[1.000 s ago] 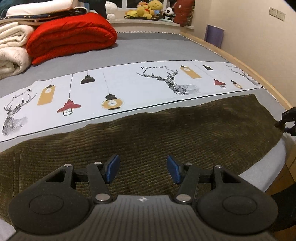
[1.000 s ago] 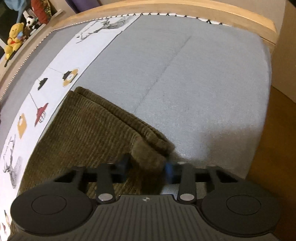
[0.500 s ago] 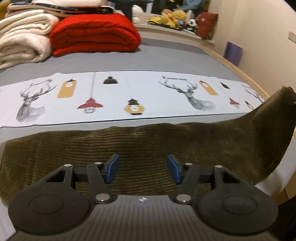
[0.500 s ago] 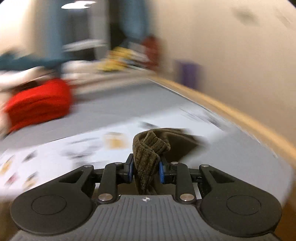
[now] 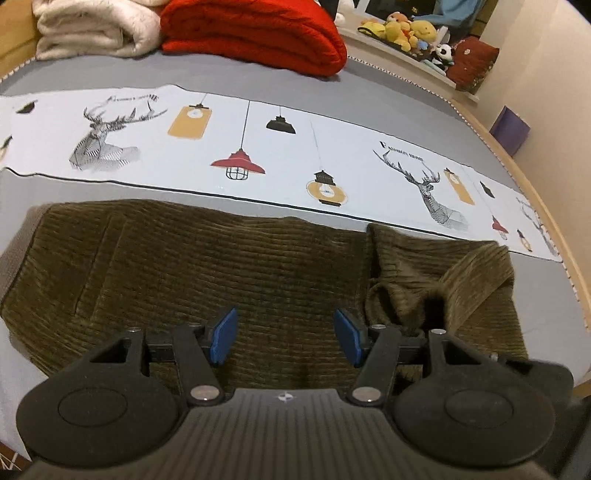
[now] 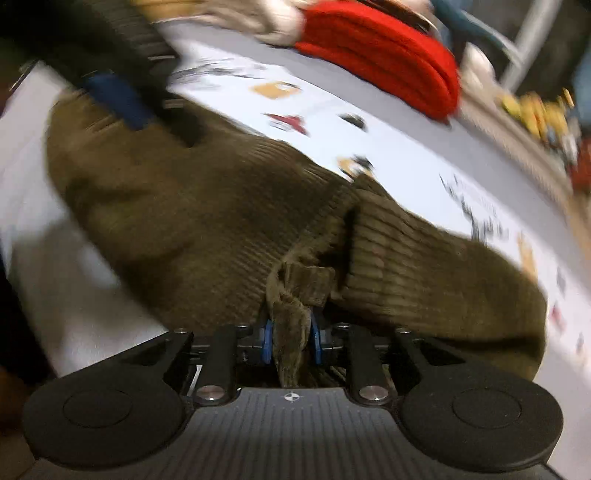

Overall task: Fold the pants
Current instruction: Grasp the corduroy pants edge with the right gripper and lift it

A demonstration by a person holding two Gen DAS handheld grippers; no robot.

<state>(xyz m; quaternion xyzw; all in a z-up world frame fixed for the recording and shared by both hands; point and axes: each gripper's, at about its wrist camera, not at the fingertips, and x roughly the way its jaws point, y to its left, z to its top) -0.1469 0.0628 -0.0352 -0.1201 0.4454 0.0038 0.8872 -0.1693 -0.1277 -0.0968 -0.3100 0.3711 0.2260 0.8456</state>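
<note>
My left gripper [image 5: 282, 336] stands wide apart, blue pads gripping nothing, above the olive-green corduroy pants [image 5: 207, 266], which lie spread on the grey bed sheet [image 5: 443, 107] just beside its white printed band of stags and lamps [image 5: 295, 147]. My right gripper [image 6: 291, 340] is clamped on a bunched hem of the pants, cloth filling the gap; the leg end is doubled over the rest. A folded red blanket [image 5: 258, 33] lies well apart. The right view is blurred.
</note>
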